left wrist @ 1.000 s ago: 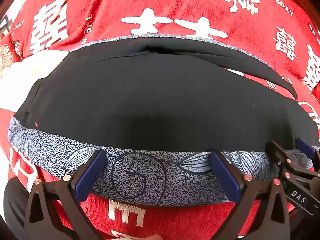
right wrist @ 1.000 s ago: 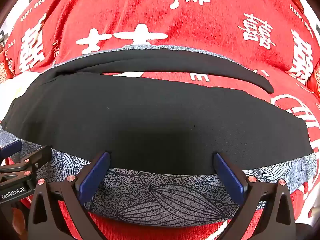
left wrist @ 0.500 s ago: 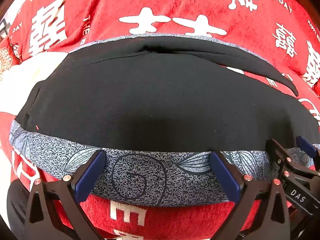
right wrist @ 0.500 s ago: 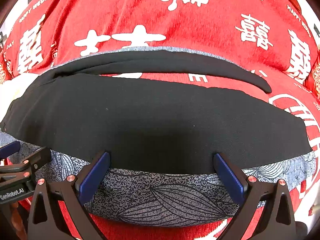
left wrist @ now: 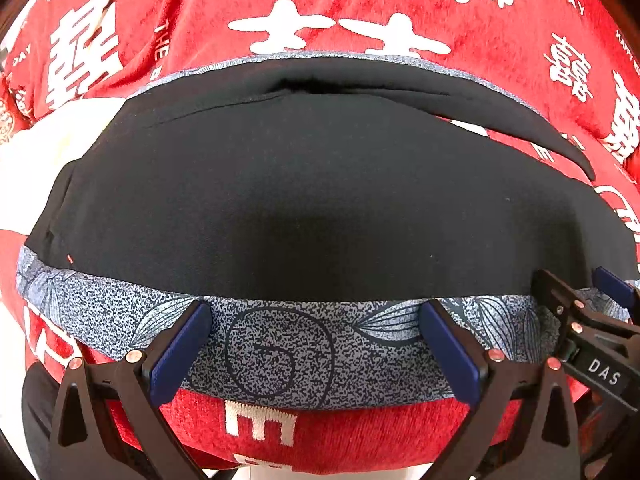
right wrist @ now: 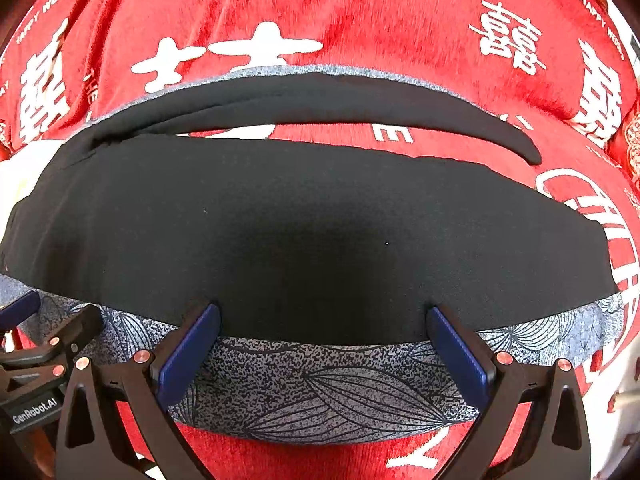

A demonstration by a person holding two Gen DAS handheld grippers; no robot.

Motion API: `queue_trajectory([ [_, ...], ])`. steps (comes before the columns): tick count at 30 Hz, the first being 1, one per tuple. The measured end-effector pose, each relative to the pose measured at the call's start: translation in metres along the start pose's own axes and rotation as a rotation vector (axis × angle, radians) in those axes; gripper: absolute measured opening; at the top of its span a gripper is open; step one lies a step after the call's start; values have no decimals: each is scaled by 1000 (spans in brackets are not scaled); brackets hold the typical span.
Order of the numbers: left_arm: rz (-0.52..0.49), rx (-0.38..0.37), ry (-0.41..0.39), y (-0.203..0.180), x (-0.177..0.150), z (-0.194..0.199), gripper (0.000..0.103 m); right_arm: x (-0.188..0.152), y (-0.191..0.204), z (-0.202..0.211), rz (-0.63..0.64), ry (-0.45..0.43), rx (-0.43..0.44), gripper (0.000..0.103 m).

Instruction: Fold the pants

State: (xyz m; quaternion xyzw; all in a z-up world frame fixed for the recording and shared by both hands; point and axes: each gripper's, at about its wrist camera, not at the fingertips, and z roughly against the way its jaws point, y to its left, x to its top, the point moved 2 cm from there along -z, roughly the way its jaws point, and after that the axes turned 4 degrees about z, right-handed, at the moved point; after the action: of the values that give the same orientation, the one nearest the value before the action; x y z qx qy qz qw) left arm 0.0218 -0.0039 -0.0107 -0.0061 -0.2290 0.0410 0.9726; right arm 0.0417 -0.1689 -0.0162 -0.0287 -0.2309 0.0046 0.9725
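Observation:
The black pants lie flat across a red cloth, with a speckled grey-blue patterned band along their near edge. They also show in the right wrist view, where a second black leg lies farther back. My left gripper is open, its blue pads straddling the band. My right gripper is open too, its fingertips at the line where black cloth meets the band. The right gripper shows at the right of the left wrist view, and the left gripper at the left of the right wrist view.
A red cloth with white characters and lettering covers the whole surface. A white patch of the cloth lies at the left beside the pants.
Both grippers have crept slightly forward over the patterned band. Their jaws stay open and the pants have not moved.

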Motion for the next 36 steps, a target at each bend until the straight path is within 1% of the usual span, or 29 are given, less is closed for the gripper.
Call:
queue_trajectory([
  [2,7,1,0,1,2,3,103,2,2,4,18,-2,-20,103],
  [4,12,17,-15,4,4,8,103,4,7,13,47,-23,-38,103],
  [7,20,41,-47,11,10,18,103,11,12,27,65,-58,-23,103],
  [15,60,55,-88,38,24,41,103,34,33,52,120,-116,16,103],
  [20,91,54,-90,54,30,48,103,41,52,55,172,-114,32,103],
  [26,120,65,-82,70,33,47,103,46,70,57,201,-110,54,103],
  [36,128,69,-81,84,40,45,103,52,93,52,247,-88,62,103],
])
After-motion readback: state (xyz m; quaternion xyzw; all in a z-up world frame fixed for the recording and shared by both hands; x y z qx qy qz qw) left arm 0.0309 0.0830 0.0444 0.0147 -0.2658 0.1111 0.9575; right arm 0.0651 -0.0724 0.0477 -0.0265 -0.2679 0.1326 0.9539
